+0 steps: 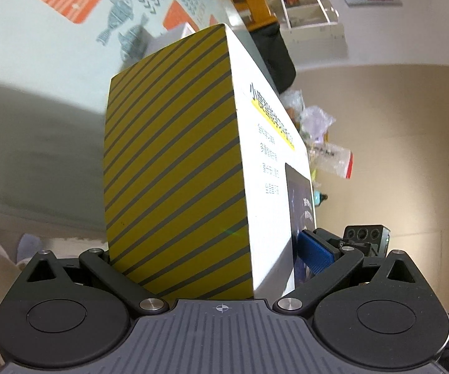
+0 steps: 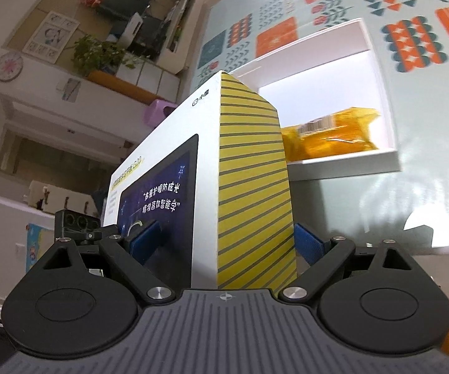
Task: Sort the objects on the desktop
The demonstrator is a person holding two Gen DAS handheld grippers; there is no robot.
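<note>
A large white box (image 1: 174, 168) with yellow and grey striped ends and a printed tablet picture fills both views. My left gripper (image 1: 212, 255) is shut on one end of it; only its right blue pad (image 1: 315, 255) shows, pressed on the printed face. In the right wrist view the same box (image 2: 252, 187) sits between the blue pads, with my right gripper (image 2: 224, 240) shut on it. Beyond it, an open white tray (image 2: 343, 162) lies on the patterned tablecloth (image 2: 427, 124) and holds a yellow packet (image 2: 333, 137).
An orange and black object (image 1: 265, 31) stands past the box's far end. Clear plastic bags (image 1: 318, 131) lie to its right, and a white shelf unit (image 1: 311, 9) sits further back. In the right wrist view, a potted plant (image 2: 99, 53) and cabinets stand behind the table.
</note>
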